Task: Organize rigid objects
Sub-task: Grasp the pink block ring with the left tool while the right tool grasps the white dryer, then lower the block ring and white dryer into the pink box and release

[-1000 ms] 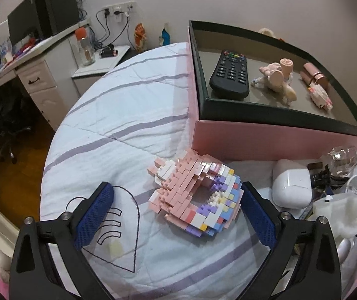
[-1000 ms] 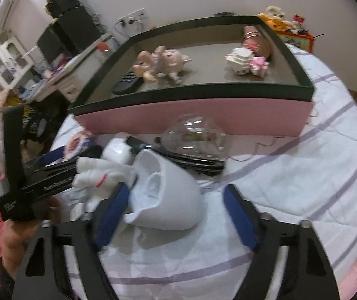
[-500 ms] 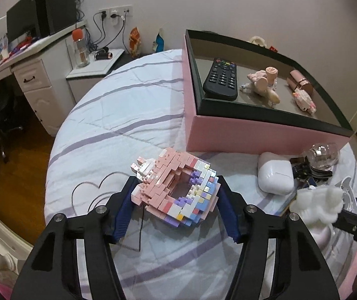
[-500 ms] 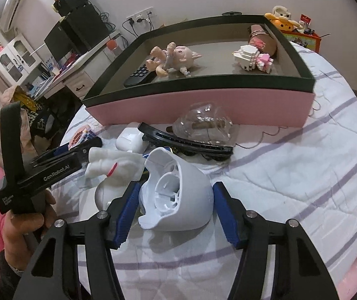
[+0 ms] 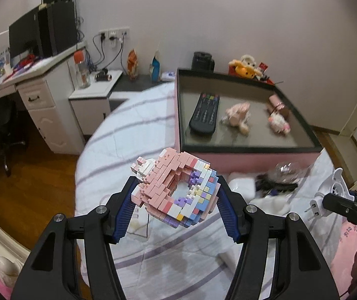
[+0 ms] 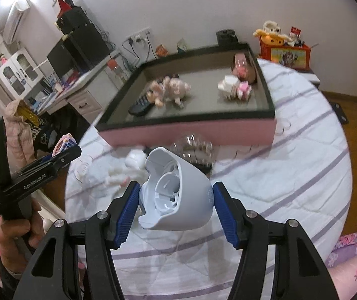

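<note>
Bed (image 5: 133,135): striped quilt, carrying pink tray (image 5: 248,155). Tray: holds remote (image 5: 204,115) and small toys. Left gripper (image 5: 175,200): fingers clamped on pink brick ring (image 5: 175,192), lifted clear of quilt. Right gripper (image 6: 175,197): fingers clamped on white plug-in shell (image 6: 178,195), above quilt, near tray front.

"GenRobot.AI" in white on the left gripper (image 6: 64,153)
</note>
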The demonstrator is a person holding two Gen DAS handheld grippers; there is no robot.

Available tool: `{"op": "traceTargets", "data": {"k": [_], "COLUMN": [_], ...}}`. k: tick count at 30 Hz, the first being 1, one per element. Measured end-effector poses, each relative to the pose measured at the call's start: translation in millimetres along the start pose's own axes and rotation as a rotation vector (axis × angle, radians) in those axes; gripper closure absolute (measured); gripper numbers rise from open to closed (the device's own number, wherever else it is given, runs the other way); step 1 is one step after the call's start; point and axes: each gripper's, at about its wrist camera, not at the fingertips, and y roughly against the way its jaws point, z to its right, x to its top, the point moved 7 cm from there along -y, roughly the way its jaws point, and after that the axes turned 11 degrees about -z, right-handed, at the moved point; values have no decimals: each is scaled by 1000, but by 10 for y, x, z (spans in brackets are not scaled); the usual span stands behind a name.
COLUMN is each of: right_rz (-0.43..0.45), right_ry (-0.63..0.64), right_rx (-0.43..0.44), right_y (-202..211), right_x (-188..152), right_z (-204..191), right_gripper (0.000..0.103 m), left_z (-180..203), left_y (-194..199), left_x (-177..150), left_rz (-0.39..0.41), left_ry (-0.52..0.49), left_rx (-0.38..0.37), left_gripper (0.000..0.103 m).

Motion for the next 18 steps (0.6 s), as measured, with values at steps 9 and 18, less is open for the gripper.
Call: {"op": "traceTargets", "data": {"k": [9,18], "right_rz": [92,83], "right_ry": [40,55], "right_rx": [-28,-79], "right_y": [304,101], "right_x": [590,1207], "right_z": [-68,25], "right_gripper": [43,42], "left_z": [158,476], "left_y": [246,-150], "left_x": [519,933], "left_rz": [45,-9], "left_ry": [-25,-47], "left_rx": [-7,-73], "left_gripper": [41,41]}}
